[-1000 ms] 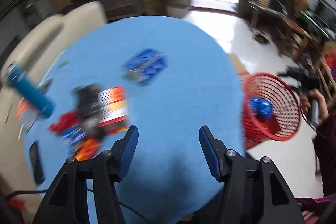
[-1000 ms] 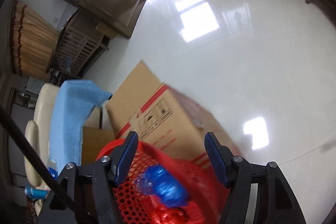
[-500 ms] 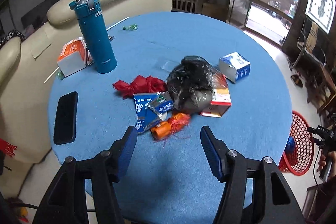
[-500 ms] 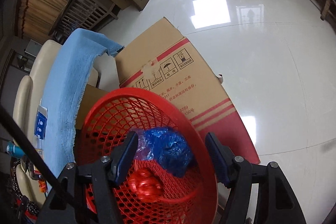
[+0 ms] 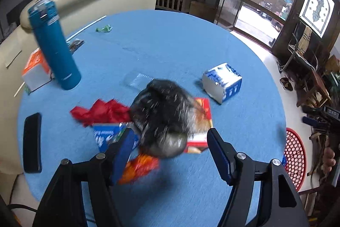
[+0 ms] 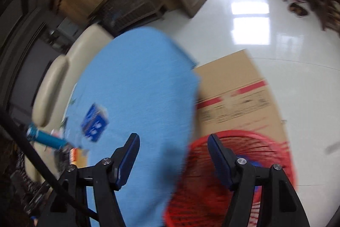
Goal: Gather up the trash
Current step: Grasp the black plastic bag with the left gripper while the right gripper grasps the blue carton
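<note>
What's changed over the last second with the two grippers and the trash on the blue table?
The left gripper swung from the bare blue tablecloth to the trash pile and closed in on the crumpled black plastic bag, jaws open around it, nothing gripped. The right gripper lifted away from the red mesh basket and turned toward the table, open and empty. The trash and the teal bottle lie unmoved.

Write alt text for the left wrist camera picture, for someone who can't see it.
An open left gripper hangs over a crumpled black plastic bag in a heap of wrappers on a round blue table. Around the heap are a teal bottle, a black phone and a blue-and-white carton; a red mesh basket sits on the floor at the right.
</note>
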A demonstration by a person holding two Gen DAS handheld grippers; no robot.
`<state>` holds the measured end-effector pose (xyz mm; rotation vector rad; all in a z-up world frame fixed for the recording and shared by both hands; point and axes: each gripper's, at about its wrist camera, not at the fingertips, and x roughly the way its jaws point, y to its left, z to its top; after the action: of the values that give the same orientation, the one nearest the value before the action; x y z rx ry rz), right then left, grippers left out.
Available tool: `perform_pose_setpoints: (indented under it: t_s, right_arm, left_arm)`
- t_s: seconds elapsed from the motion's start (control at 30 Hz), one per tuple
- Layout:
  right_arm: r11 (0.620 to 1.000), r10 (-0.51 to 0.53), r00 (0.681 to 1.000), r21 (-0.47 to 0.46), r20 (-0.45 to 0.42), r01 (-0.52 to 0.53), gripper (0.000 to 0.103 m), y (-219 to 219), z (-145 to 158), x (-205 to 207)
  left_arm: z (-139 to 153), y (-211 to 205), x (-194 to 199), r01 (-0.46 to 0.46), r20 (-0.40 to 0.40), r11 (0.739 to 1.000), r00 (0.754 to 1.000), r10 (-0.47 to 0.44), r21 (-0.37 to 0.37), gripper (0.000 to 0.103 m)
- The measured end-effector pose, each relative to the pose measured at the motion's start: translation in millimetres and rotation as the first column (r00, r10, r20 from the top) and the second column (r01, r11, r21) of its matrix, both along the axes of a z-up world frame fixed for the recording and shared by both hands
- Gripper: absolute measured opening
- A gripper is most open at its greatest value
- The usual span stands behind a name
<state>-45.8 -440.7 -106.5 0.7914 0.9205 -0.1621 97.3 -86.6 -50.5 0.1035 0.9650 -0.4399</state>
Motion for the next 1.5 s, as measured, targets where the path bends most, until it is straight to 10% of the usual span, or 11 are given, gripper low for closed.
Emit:
perform_pose_setpoints:
  t_s: [0.4, 0.53, 0.93, 1.2, 1.27, 1.5]
  right_arm:
    - [0.966, 0.097, 0.990, 0.251, -0.105, -0.068, 0.076, 107, -23, 143]
    - [0.958, 0.027, 0.984, 0.285, -0.177, 0.025, 0.076, 120, -36, 168]
    - [1.000, -0.015, 0.949, -0.003, -0.314, 0.015, 0.085, 173, -19, 245]
    - [0.942, 0.044, 0.933, -0.297, -0.358, -0.159, 0.077, 224, -26, 267]
    - [0.932, 0.063, 0.942, -0.318, -0.329, -0.174, 0.063, 226, -23, 263]
    - [0.945, 0.119, 0.965, -0.271, -0.233, -0.182, 0.063, 207, -18, 226]
  left_arm:
    - [-23, 13, 46, -0.040, -0.092, 0.995, 0.995, 0.032, -0.086, 0.071]
    - [-33, 27, 52, -0.024, -0.129, 0.990, 0.992, 0.006, -0.140, 0.052]
    - [-39, 48, 33, 0.047, -0.115, 0.975, 0.991, -0.073, -0.215, 0.032]
    - [-31, 73, 24, 0.034, -0.087, 0.964, 0.994, -0.059, -0.264, 0.016]
    - [-29, 78, 24, 0.028, -0.082, 0.962, 0.995, -0.052, -0.270, 0.011]
    - [-28, 96, 26, -0.019, -0.088, 0.956, 0.996, -0.007, -0.293, 0.008]
